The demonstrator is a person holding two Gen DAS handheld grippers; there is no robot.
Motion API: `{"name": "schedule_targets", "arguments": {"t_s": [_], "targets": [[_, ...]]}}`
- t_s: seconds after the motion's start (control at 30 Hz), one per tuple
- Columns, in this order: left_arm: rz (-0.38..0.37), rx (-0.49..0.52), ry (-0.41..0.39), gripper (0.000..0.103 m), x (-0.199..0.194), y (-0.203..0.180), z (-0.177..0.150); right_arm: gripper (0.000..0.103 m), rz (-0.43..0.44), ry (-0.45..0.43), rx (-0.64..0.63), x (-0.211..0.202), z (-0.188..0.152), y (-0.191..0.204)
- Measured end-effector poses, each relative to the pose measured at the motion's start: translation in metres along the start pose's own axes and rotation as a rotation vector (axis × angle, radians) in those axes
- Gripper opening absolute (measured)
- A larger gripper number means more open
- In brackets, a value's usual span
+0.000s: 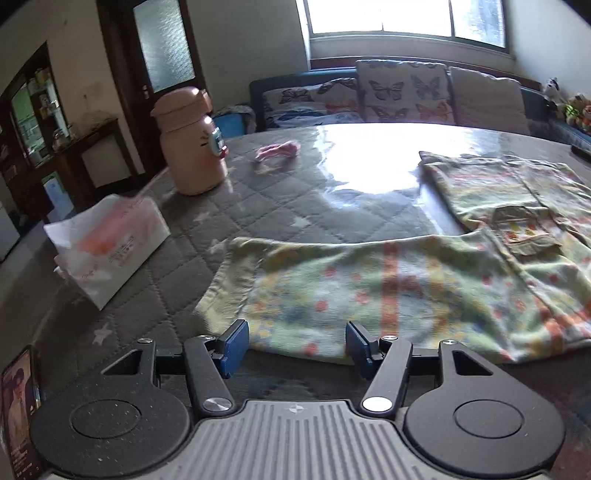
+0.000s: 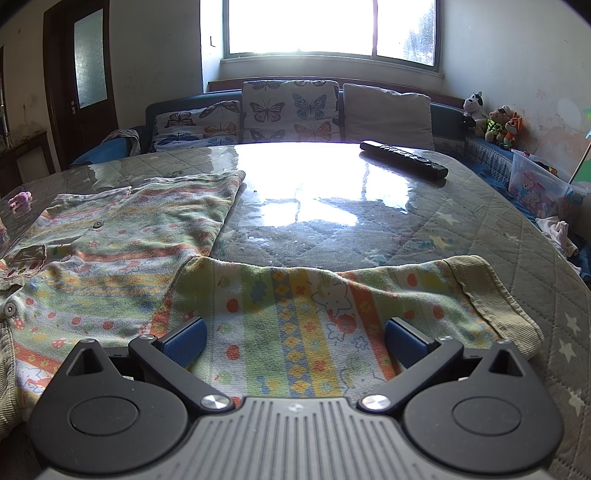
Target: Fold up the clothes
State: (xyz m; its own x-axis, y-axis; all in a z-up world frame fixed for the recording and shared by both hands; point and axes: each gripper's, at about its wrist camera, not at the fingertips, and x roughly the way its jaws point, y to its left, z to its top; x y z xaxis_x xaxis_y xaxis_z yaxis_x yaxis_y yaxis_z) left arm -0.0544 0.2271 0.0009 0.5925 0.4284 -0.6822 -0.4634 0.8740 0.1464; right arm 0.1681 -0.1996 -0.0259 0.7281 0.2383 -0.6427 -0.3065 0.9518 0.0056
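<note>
both claws, left claw (image 1: 295, 345) and right claw (image 2: 293, 341), gape empty over the patterned garment (image 2: 295, 314).

Ahead of my tools, a blown-out window (image 2: 328, 27) backlights the room, throwing white glare across the glossy tabletop (image 2: 314, 184). My left view is motion-blurred; edges bend and darken.

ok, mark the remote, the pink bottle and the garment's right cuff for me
remote (image 2: 404, 159): right wrist view, middle of its black body.
pink bottle (image 1: 192, 147): left wrist view, middle of its body.
right cuff (image 2: 491, 295): right wrist view, ribbed band at the sleeve end.
</note>
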Motion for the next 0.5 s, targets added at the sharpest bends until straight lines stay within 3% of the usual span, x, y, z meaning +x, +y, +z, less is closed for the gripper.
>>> {"name": "schedule_targets", "arguments": {"t_s": [0.1,0.2,0.27,0.5], "targets": [[0.013,-0.061,0.008,0.063,0.005,0.017,-0.001,0.103,0.0,0.0,0.0,0.0,0.0,0.0],[0.056,-0.064,0.014,0.06,0.002,0.022,0.0,0.103,0.0,0.0,0.0,0.0,0.0,0.0],[0.044,-0.039,-0.006,0.06,-0.007,0.012,0.001,0.103,0.0,0.0,0.0,0.0,0.0,0.0],[-0.155,0.052,-0.075,0.061,-0.031,-0.052,0.013,0.103,-0.001,0.001,-0.001,0.0,0.0,0.0]]}}
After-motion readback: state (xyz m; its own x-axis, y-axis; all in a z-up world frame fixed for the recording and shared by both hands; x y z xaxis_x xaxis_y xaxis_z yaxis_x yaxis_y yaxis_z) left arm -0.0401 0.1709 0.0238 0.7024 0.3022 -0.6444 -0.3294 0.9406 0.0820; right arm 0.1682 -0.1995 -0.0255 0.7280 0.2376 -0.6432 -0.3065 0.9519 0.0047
